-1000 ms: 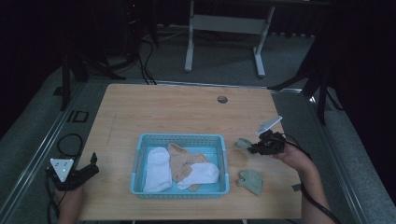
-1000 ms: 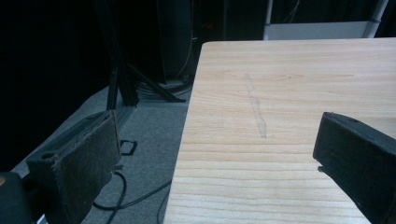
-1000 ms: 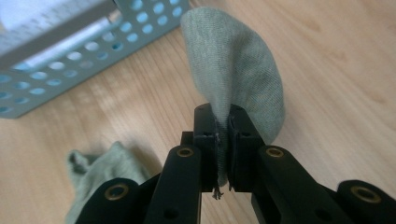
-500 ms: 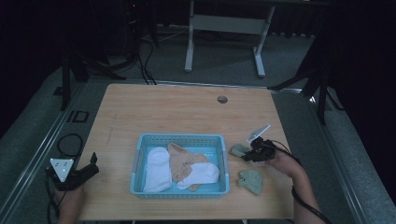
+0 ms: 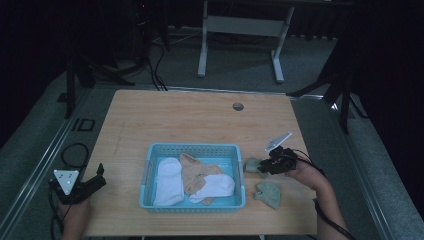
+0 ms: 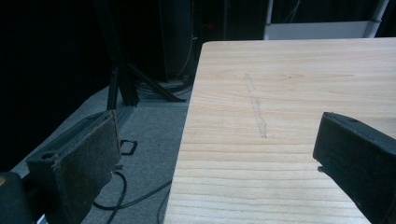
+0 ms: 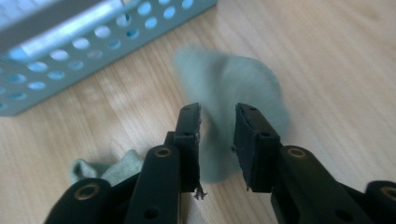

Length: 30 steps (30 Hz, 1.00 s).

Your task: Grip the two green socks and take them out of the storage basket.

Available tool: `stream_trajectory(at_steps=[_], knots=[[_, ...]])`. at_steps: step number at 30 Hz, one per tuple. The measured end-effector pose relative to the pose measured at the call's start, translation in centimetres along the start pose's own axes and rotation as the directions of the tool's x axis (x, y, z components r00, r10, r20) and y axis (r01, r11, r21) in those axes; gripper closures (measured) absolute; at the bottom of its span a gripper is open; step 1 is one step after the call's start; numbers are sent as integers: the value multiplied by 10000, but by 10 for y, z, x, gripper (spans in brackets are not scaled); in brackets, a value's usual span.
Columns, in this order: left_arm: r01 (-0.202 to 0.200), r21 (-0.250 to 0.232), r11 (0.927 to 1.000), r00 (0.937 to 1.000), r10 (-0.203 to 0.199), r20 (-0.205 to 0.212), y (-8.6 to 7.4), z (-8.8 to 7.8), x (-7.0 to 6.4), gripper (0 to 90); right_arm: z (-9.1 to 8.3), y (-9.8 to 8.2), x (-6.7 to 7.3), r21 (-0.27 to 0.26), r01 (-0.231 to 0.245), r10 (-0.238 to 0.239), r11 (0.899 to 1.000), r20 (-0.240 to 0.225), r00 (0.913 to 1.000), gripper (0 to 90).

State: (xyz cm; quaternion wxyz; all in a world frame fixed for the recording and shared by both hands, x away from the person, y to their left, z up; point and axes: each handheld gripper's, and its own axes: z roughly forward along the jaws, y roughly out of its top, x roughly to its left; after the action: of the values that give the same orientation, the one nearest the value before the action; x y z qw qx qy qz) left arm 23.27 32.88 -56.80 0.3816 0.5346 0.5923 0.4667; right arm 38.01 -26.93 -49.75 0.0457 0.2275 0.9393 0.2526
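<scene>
The right hand-held gripper (image 7: 217, 140), jaws just opening a narrow gap, hovers over the soft, light, floppy grey-green sock (image 7: 233, 88) near the worktop's (image 5: 200, 115) right edge, best pinched mid-fold.

Left gripper (image 6: 219, 163) jaws wide apart, nothing between. One jaw hangs past table edge over floor (image 6: 149, 135), other over table (image 6: 289, 93). Faint scuff line (image 6: 256, 109) on wood. Cables (image 6: 116, 196) on floor, dark stand legs (image 6: 126, 79) behind.
</scene>
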Motion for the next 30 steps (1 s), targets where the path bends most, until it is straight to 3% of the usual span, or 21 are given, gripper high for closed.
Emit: stream_trajectory(at_steps=[5, 10, 17, 20, 25, 27, 30], knots=[[2, 11, 10000, 10000, -2, -4, 0, 0, 0, 4, -11, -3, 1, -380, -155, 168, 9992, 329, 9993, 624], [-3, 2, 10000, 10000, 3, 6, 0, 0, 0, 4, -15, -12, -3, -612, -291, 333, 9977, 694, 9970, 628], [4, 7, 10000, 10000, -4, 13, 0, 0, 0, 4, -19, -25, -9, -997, -847, 950, 9914, 1028, 9902, 613], [7, 3, 10000, 10000, -7, 11, 0, 0, 0, 3, -23, -36, -13, -1307, -1209, 1366, 9840, 1187, 9835, 604], [10, 0, 10000, 10000, -10, 26, 0, 0, 0, 4, -22, -49, -15, -1512, -1436, 1654, 9780, 1433, 9758, 592], [2, 6, 10000, 10000, -3, 18, 0, 0, 0, 4, -22, -59, -17, -1750, -1756, 2032, 9688, 1545, 9669, 582], [6, 16, 10000, 10000, -6, 30, 0, 0, 0, 4, -21, -67, -19, -1887, -1938, 2275, 9627, 1777, 9574, 571]])
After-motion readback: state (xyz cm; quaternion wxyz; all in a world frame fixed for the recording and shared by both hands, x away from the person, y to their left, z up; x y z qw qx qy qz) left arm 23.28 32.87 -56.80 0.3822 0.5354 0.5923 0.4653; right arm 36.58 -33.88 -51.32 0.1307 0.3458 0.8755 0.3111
